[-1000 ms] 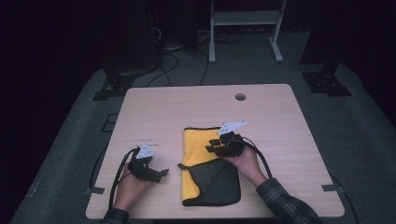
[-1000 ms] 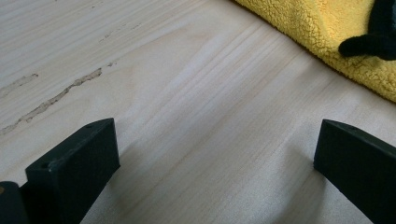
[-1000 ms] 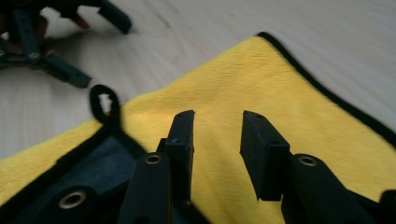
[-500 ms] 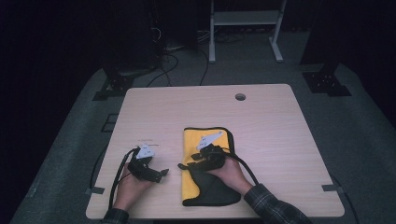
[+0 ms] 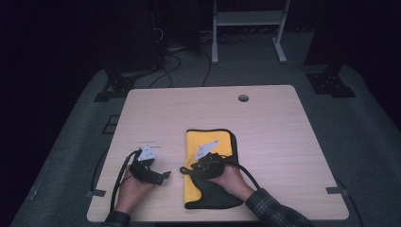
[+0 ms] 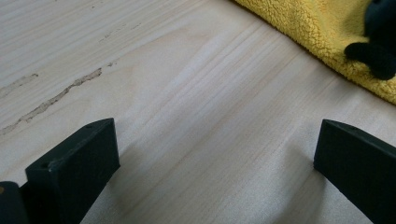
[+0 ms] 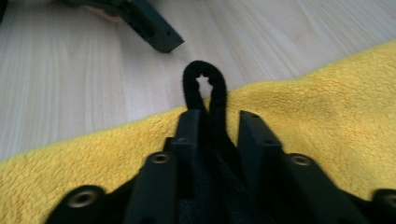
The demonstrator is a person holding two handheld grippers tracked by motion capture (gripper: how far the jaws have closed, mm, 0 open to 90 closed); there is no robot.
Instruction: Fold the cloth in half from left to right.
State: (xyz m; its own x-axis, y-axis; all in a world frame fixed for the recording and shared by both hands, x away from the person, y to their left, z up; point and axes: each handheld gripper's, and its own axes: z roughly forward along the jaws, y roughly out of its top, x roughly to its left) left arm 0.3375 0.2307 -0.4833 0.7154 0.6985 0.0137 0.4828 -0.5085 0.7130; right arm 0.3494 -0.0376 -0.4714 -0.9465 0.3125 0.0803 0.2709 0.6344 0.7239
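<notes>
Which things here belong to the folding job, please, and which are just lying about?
In the job:
yellow cloth
its black side and loop
right gripper, closing on the black fabric
left gripper, open beside the cloth

Lying about:
metal stand
floor cables

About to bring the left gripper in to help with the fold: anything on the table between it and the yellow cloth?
Nothing visible: bare table lies between the open left gripper and the yellow cloth.
</notes>
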